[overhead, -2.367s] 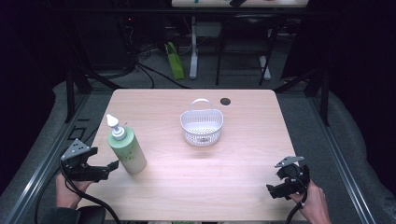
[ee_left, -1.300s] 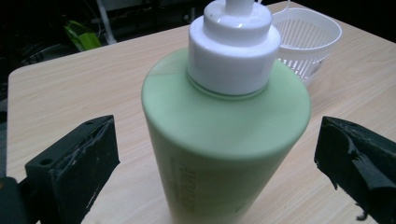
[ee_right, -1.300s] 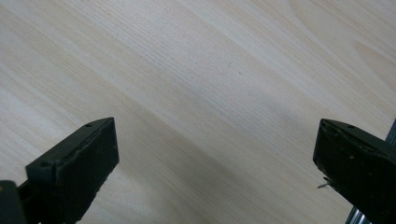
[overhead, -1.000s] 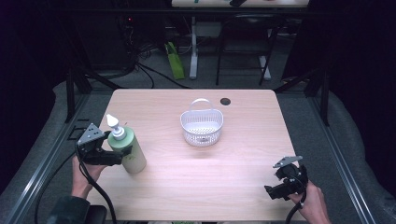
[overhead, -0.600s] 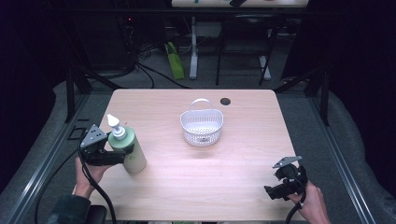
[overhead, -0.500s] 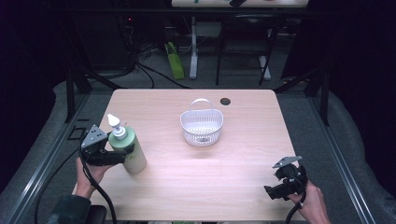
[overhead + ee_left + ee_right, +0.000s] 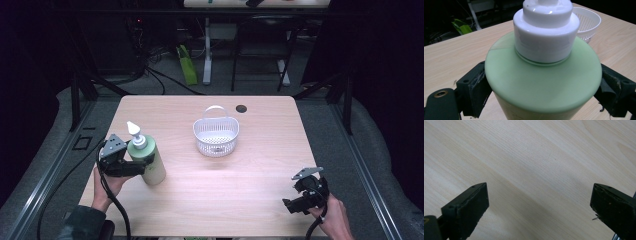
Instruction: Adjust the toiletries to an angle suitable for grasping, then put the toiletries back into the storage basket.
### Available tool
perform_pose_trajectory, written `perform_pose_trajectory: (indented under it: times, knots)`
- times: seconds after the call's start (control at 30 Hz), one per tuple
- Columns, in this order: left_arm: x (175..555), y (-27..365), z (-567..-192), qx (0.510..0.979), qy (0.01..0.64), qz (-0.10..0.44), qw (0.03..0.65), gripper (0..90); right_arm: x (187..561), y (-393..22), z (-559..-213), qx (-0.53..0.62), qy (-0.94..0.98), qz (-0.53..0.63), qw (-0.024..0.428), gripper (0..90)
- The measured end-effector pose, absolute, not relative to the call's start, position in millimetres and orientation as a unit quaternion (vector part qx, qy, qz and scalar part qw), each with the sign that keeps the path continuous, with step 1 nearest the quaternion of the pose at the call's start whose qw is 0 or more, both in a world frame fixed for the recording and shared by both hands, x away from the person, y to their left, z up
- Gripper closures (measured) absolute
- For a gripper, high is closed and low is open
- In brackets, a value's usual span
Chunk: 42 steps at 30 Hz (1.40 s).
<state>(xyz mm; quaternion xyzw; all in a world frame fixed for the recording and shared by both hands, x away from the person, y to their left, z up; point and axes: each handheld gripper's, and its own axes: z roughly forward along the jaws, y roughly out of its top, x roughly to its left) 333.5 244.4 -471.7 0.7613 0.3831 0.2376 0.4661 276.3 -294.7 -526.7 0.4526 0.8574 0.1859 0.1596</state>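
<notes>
Near the far middle of the wooden table stood a white basket, handle up, with a small dark hole in the tabletop just beyond it; well apart from both, nothing between. At the near left stood the green pump bottle, upright, white pump on top, lodged between the pads of the left gripper, jaws just closed in and pressing on both its flanks; at the near right hung the right gripper, jaws spread wide over bare wood, holding nothing.
</notes>
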Motion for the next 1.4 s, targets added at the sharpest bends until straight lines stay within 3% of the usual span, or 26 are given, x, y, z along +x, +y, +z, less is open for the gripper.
perform_pose_trajectory:
  times: [0.43, 0.77, 1.4]
  knots:
    - [342, 215, -471, 0.771, 0.365, 0.226, 0.470, 11.9, 277, -295, -528, 0.451, 0.859, 0.184, 0.158, 1.5]
    - [341, 217, -469, 0.770, 0.362, 0.220, 0.477, 11.3, 275, -295, -528, 0.449, 0.860, 0.185, 0.159, 1.5]
    - [335, 220, -452, 0.740, 0.359, 0.218, 0.525, 0.0, 275, -295, -526, 0.446, 0.860, 0.189, 0.163, 1.5]
